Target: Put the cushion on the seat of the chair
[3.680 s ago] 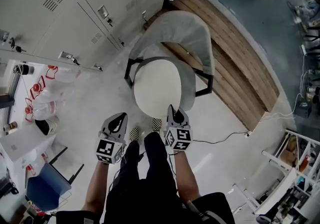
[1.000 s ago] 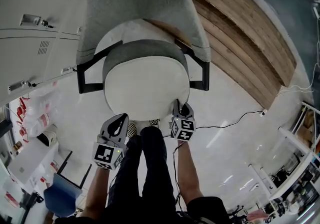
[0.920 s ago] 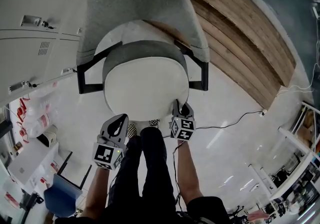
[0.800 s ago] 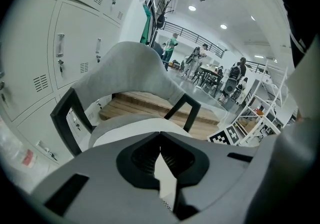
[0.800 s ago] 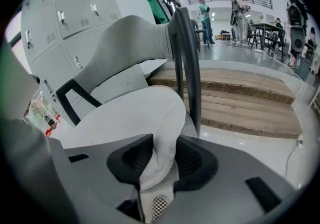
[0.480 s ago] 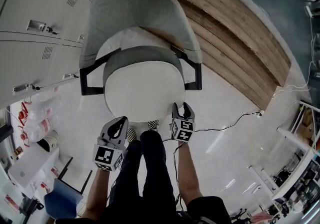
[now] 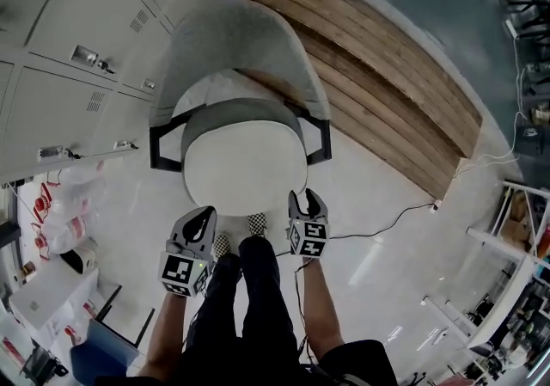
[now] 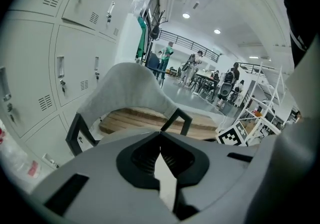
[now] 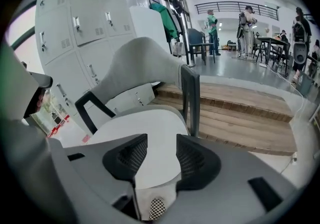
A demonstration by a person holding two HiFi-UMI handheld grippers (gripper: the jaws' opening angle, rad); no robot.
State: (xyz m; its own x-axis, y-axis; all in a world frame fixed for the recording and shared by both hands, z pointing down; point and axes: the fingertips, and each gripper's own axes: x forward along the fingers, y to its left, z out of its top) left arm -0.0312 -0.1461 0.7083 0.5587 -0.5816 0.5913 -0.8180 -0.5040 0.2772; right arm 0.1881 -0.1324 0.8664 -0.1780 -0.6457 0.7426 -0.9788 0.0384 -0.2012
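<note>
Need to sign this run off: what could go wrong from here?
1. The cushion sits forward on the seat, whose grey back strip shows behind it. It may overhang the front and slip off.
2. The open right gripper hangs close to the cushion's front edge, so a careless move could nudge it.
3. A cable lies across the floor on the person's right, a possible trip hazard when stepping away.
</note>
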